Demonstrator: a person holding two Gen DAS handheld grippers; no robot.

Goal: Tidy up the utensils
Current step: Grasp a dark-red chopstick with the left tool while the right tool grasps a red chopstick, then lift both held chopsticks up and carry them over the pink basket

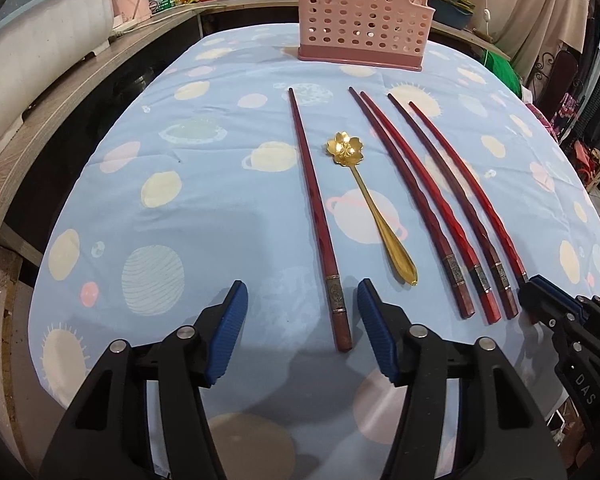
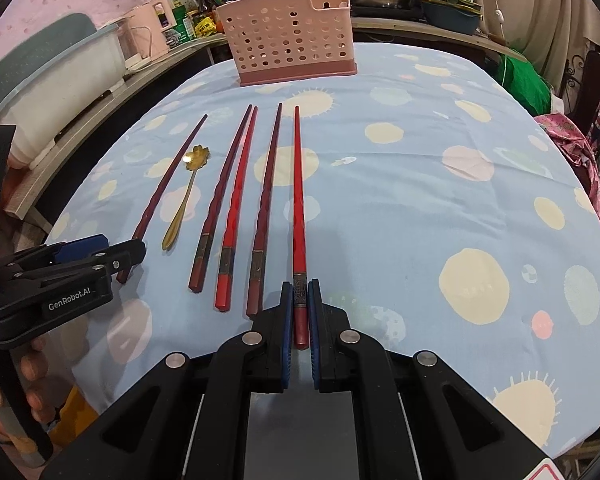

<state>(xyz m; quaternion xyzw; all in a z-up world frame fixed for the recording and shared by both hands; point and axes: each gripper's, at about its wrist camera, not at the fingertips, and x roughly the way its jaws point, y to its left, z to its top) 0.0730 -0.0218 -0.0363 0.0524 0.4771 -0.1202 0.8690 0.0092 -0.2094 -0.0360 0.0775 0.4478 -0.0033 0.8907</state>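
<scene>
My left gripper [image 1: 302, 292] hangs with its blue pads spread either side of the butt end of the leftmost dark red wooden chopstick [image 1: 314, 208], which lies flat on the pale blue planet-print tablecloth [image 1: 180, 208] without either pad touching it. Just at its three o'clock lies the gold flower-bowled metal spoon [image 1: 364, 196], bowl towards twelve. Further towards three o'clock, three more red chopsticks [image 1: 432, 200] lie side by side, tips pointing to twelve. My right gripper [image 2: 300, 292] is pressed together on the banded handle of the bright red chopstick [image 2: 298, 200], the rightmost of the row, whose tip runs straight up to twelve o'clock while the rest still rests on the cloth. At twelve o'clock, beyond all the tips, the pink perforated plastic utensil holder [image 1: 360, 16] stands upright at the far edge of the table. In the right wrist view, fingers [image 2: 32, 368] grip the left tool's handle at eight o'clock.
</scene>
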